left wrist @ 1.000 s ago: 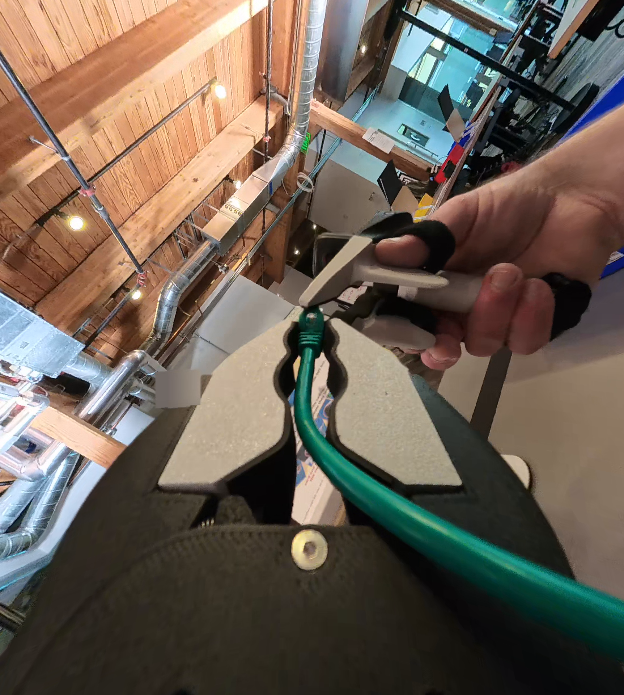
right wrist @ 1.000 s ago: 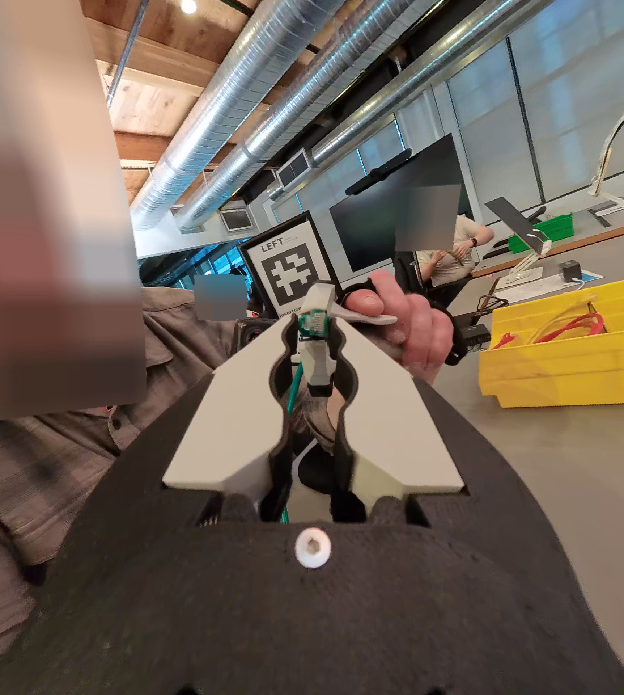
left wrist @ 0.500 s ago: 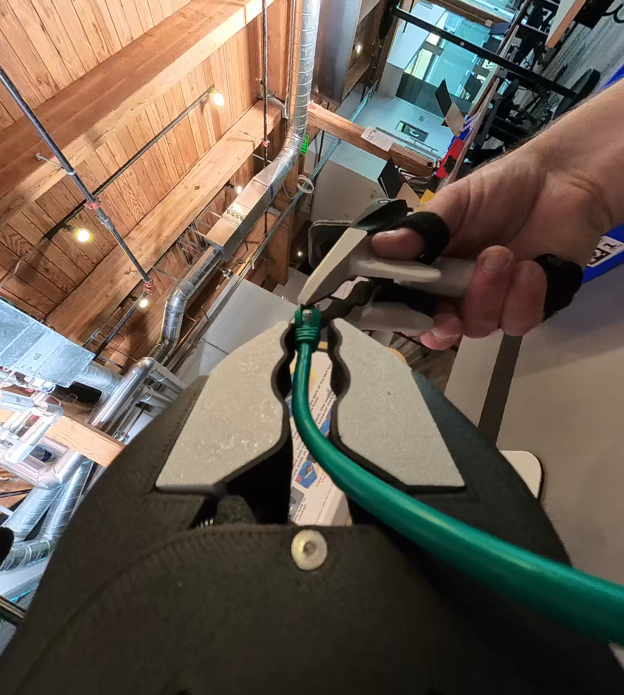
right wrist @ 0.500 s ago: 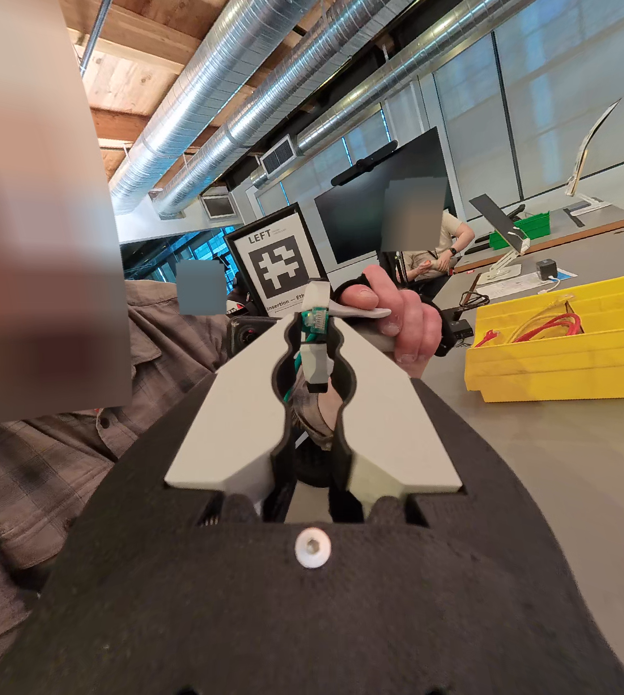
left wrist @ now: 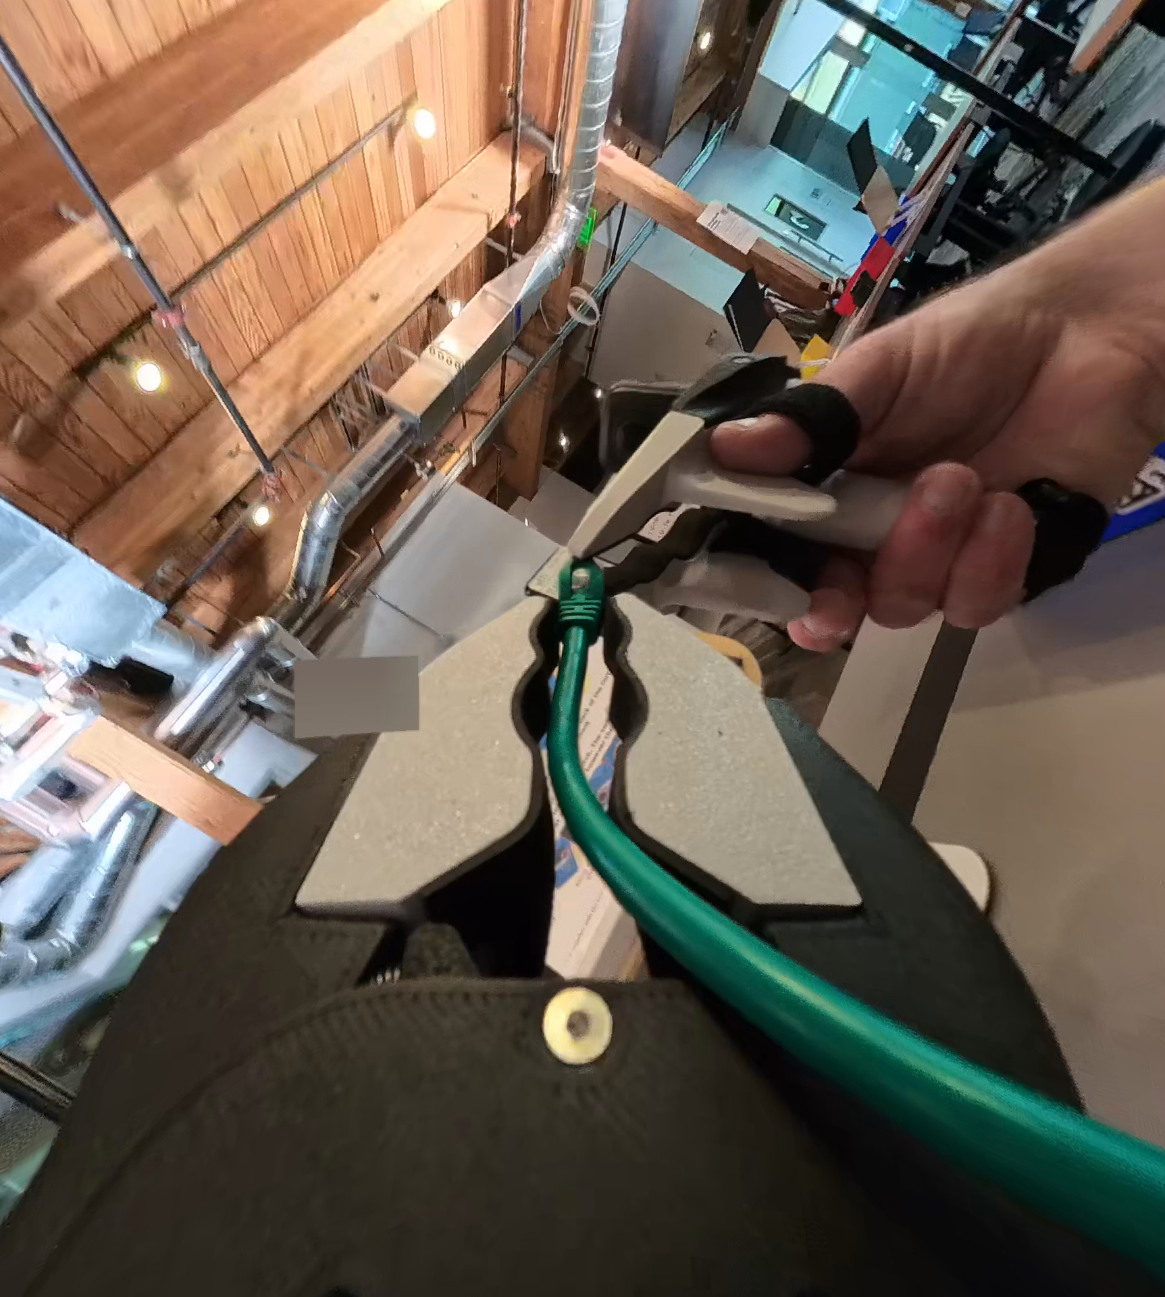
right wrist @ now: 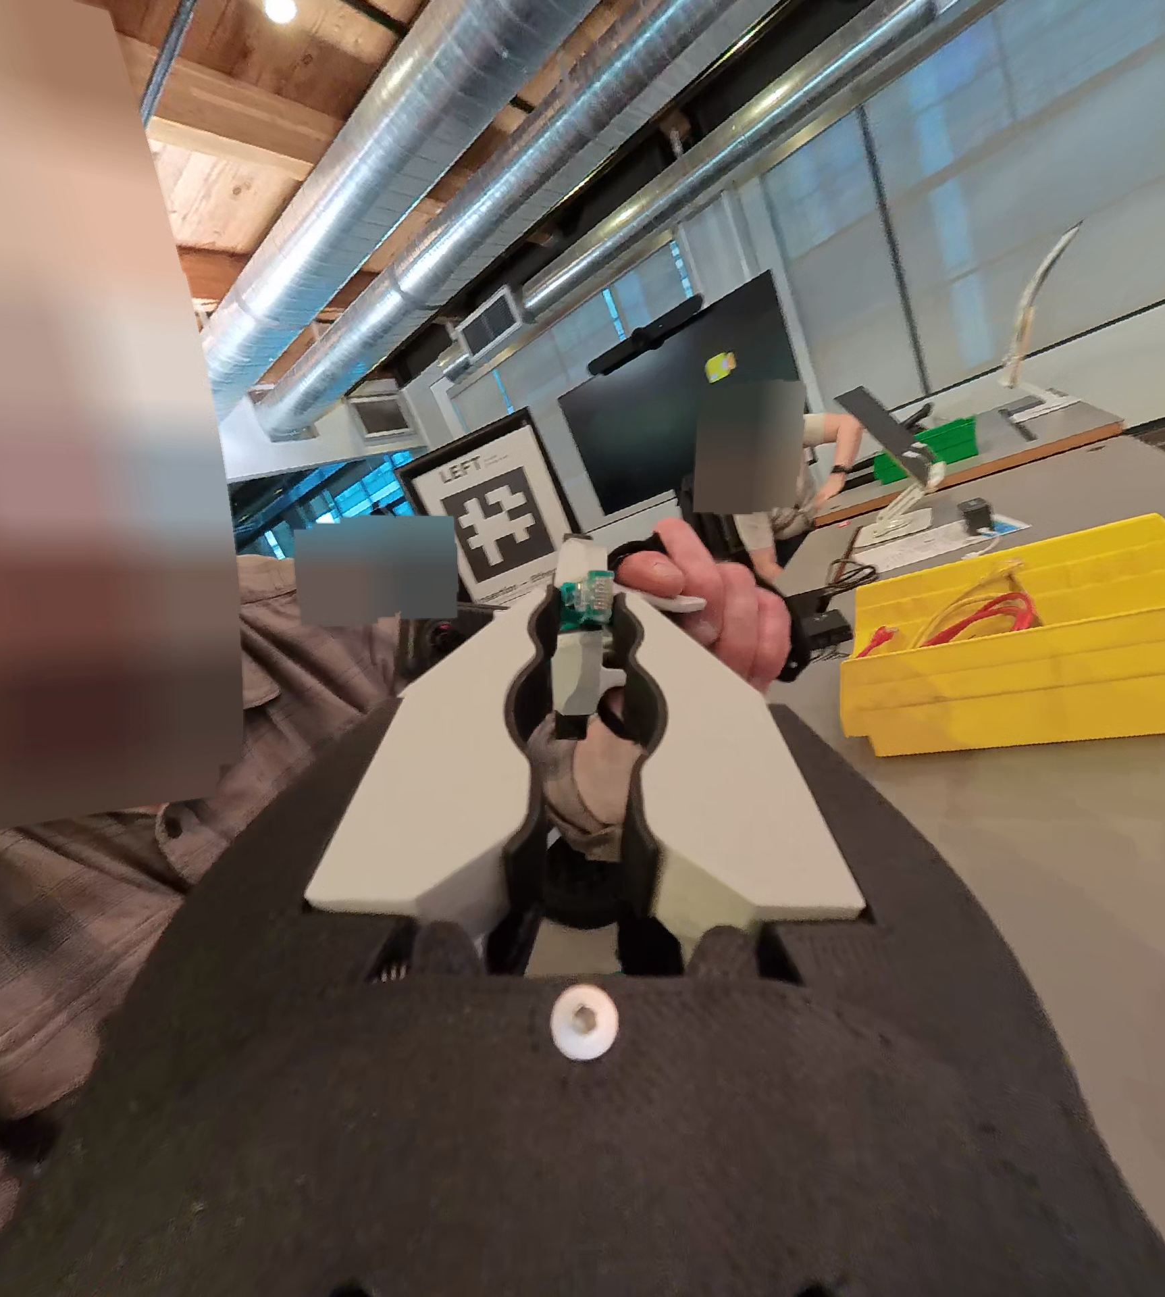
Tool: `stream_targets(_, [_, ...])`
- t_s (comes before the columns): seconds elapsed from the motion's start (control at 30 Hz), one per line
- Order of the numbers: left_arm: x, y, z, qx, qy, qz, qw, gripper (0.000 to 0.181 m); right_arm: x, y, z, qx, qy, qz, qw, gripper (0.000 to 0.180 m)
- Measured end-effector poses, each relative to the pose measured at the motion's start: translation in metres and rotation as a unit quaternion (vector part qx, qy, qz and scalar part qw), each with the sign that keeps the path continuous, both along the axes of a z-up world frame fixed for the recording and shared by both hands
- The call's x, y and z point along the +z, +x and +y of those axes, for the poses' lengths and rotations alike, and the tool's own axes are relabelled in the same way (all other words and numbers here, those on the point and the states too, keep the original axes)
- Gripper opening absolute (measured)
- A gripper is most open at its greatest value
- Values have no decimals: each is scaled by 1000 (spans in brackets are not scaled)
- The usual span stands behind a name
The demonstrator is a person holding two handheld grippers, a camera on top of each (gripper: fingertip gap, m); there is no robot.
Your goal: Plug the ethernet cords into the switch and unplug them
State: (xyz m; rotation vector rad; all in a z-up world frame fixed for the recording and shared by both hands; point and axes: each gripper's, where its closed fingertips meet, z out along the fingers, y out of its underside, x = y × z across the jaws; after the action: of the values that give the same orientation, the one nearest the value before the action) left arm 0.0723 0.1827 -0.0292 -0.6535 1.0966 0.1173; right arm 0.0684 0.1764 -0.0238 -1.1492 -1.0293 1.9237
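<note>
A green ethernet cord [left wrist: 776,982] runs up between my left gripper's [left wrist: 579,610] fingers, which are shut on it just behind its plug [left wrist: 583,582]. My right gripper [left wrist: 576,561], held by a hand [left wrist: 951,491], meets the plug from the far side. In the right wrist view the clear-tipped green plug [right wrist: 586,593] sits between my right gripper's [right wrist: 586,596] tips, which are shut on it, with a left gripper finger [right wrist: 576,674] behind it. Both grippers are raised above the table. No switch is in view.
A yellow bin [right wrist: 986,702] holding red cords [right wrist: 979,610] stands on the grey table [right wrist: 1056,877] at the right. The holder's shirt [right wrist: 109,947] fills the left. A framed marker sign [right wrist: 495,523] and a seated person [right wrist: 790,505] are behind.
Both grippers have stayed joined at the plug and tilted together a little. The plug shows more fully between the right gripper's tips.
</note>
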Motion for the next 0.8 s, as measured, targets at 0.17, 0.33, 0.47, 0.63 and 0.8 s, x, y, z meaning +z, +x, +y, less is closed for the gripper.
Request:
stream_targets(0.17, [-1, -13, 27, 29, -91, -29, 995, 12, -13, 7, 36, -108, 7, -35, 993, 30])
stream_targets(0.33, [1, -33, 51, -22, -254, -96, 962, 12, -33, 5, 59, -211, 67, -123, 967, 31])
stream_targets(0.47, [-1, -49, 65, -65, -362, -123, 922, 12, -39, -1, 68, -287, 152, -195, 925, 31])
stream_targets(0.63, [-5, -71, 84, -52, -429, -155, 888, 12, -32, -4, 71, -366, 246, -268, 857, 30])
stream_targets(0.8, [-14, -92, 107, 56, -412, -157, 896, 12, -18, -3, 69, -429, 286, -314, 797, 28])
